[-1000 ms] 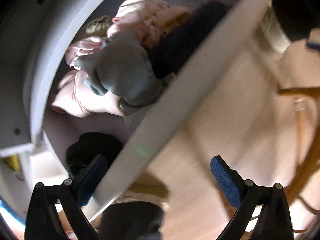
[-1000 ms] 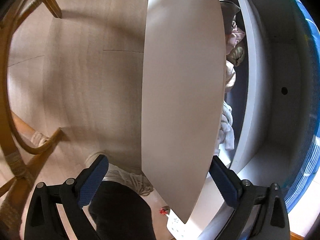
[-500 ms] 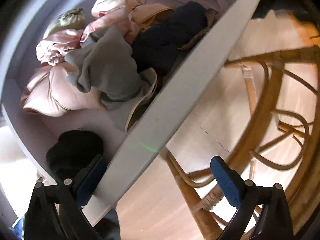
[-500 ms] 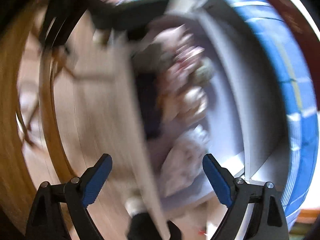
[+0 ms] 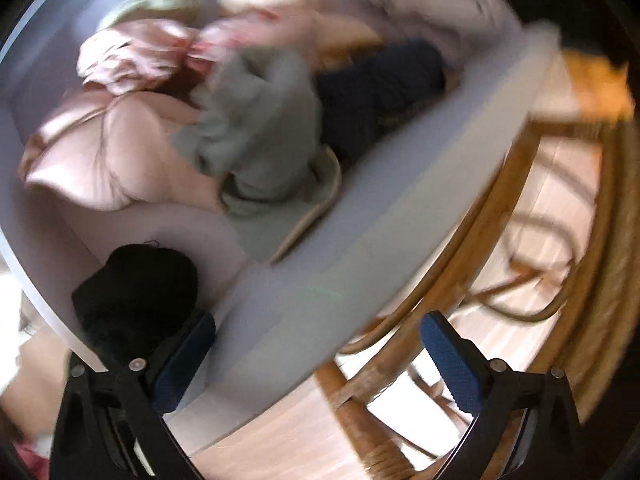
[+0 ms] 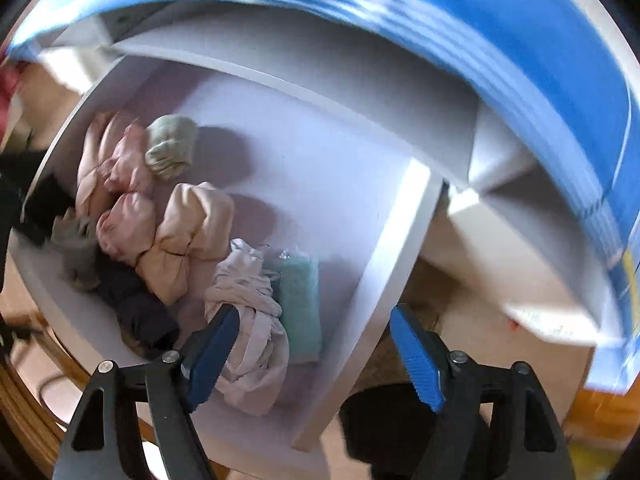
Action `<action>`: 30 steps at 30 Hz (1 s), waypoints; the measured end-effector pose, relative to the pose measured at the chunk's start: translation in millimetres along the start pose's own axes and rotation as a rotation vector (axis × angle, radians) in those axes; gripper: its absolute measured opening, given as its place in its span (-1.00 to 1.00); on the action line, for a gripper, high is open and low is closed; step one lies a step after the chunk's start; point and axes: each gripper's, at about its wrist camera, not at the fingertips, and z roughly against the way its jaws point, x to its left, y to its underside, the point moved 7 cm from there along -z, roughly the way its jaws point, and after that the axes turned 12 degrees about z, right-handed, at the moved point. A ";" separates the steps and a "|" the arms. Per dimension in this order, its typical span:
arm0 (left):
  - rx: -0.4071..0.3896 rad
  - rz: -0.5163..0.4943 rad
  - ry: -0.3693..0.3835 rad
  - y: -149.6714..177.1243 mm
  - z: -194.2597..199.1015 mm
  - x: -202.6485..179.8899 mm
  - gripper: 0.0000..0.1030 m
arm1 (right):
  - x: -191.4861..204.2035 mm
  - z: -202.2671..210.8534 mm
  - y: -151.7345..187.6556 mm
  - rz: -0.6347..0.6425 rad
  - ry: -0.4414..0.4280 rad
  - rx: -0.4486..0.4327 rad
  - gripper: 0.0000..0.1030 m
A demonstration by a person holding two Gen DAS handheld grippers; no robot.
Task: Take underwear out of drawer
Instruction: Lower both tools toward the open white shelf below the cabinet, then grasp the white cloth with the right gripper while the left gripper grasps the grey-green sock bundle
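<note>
Blue pads of my right tool (image 6: 314, 344) closing on nothing above the white underwear (image 6: 248, 312) in the drawer (image 6: 384, 280); left tool (image 5: 320, 360) spread, straddling drawer front. Risk: pads snag two garments.

White drawer (image 6: 384, 264) — pink, grey, navy, mint underwear (image 6: 132, 216).

The drawer (image 6: 400, 240) lies open from above; bare floor shows at two o'clock of the bundled garments (image 6: 180, 240), bounded by its white walls.
</note>
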 end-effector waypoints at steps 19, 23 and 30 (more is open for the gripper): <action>-0.291 0.347 0.138 -59.9 69.5 20.5 1.00 | -10.8 -64.0 1.0 -0.120 -0.153 0.199 0.23; -0.291 0.444 0.065 -56.4 53.6 45.5 1.00 | -12.8 -73.0 0.6 -0.152 -0.192 0.205 0.23; -0.205 0.378 0.024 -69.7 14.1 0.1 1.00 | -15.0 -89.5 0.9 -0.151 -0.233 0.237 0.23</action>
